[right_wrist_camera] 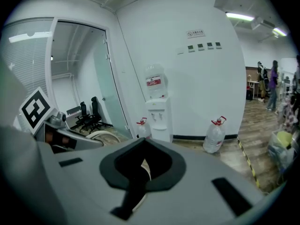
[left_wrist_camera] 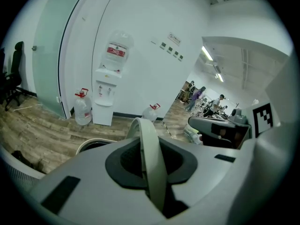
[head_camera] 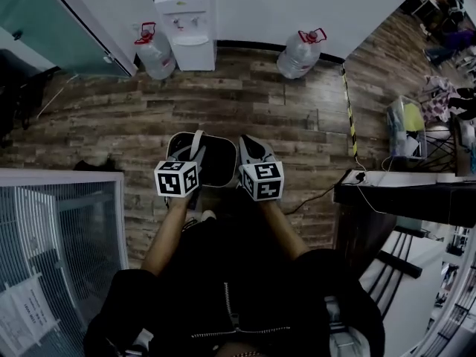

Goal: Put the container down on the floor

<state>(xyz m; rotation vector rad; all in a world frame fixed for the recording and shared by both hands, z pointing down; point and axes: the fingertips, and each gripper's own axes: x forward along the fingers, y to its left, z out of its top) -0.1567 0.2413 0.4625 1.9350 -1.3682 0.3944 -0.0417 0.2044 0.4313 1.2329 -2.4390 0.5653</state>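
The container [head_camera: 210, 162] is a dark tub with a pale rim, held above the wooden floor in front of the person's legs. My left gripper [head_camera: 192, 149] is at its left side, shut on a pale curved handle [left_wrist_camera: 151, 159] that runs up between the jaws. My right gripper [head_camera: 251, 150] is at the tub's right edge. In the right gripper view a pale strip of the rim [right_wrist_camera: 146, 171] sits in the narrow gap of the jaws, which are shut on it. Part of the rim [left_wrist_camera: 92, 143] shows past the left gripper, and the rim [right_wrist_camera: 100, 136] also shows left of the right gripper.
A water dispenser [head_camera: 186, 21] stands against the far wall with a water bottle [head_camera: 155, 50] beside it and another bottle [head_camera: 301, 53] to the right. A glass-fronted cabinet [head_camera: 59, 229] is close on the left, a black desk [head_camera: 401, 195] on the right. Striped tape [head_camera: 348, 110] crosses the floor.
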